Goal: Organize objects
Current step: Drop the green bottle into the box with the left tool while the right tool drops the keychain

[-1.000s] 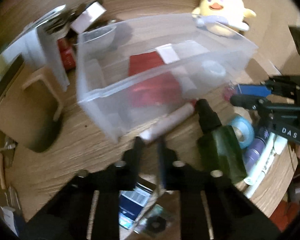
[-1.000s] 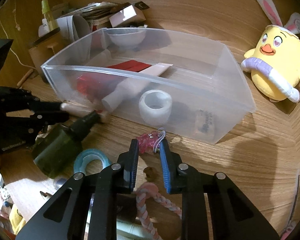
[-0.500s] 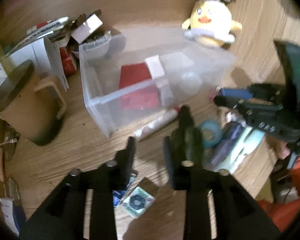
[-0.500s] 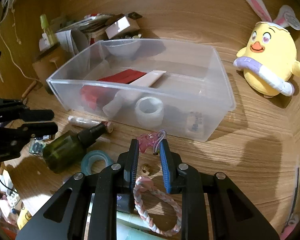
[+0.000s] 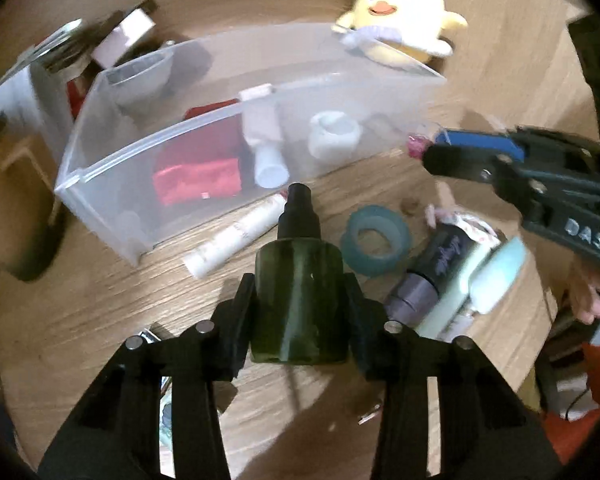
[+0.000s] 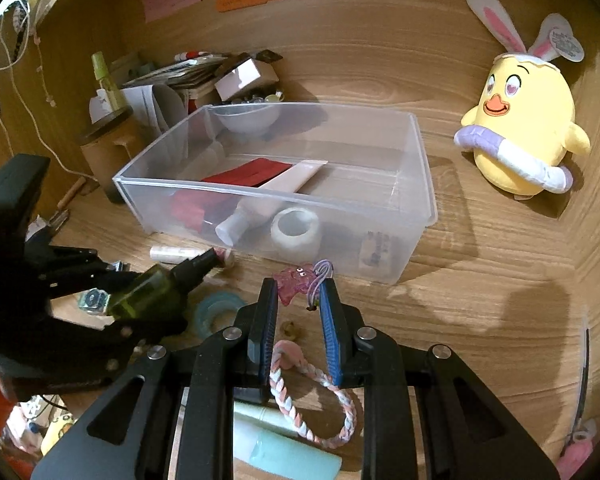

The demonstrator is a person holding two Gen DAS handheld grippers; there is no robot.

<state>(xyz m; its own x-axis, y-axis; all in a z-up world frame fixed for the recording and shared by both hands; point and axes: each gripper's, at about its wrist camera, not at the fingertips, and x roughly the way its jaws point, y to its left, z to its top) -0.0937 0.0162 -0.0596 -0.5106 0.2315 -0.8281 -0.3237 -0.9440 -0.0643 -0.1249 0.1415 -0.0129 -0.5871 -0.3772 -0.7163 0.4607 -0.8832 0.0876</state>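
Note:
My left gripper (image 5: 300, 292) is shut on a dark green spray bottle (image 5: 298, 292), lifted off the wood table; the bottle also shows in the right wrist view (image 6: 156, 292). A clear plastic bin (image 6: 416, 208) ahead holds a red pouch (image 6: 252, 172), a white tube (image 6: 276, 196) and a white tape roll (image 6: 295, 229). My right gripper (image 6: 298, 292) holds a pink charm with a hair tie (image 6: 300, 280) between its part-closed jaws, just before the bin's front wall.
On the table lie a teal tape roll (image 5: 376, 236), a white stick (image 5: 236, 236), a purple bottle (image 5: 432, 268), a mint tube (image 6: 284, 448) and a braided loop (image 6: 316, 400). A yellow plush chick (image 6: 520, 132) stands right. A brown mug (image 6: 108, 156) and papers are at left.
My left gripper opened, moved right from the white stick to the green bottle, closed on it and lifted it. My right gripper rose slightly with the pink charm.

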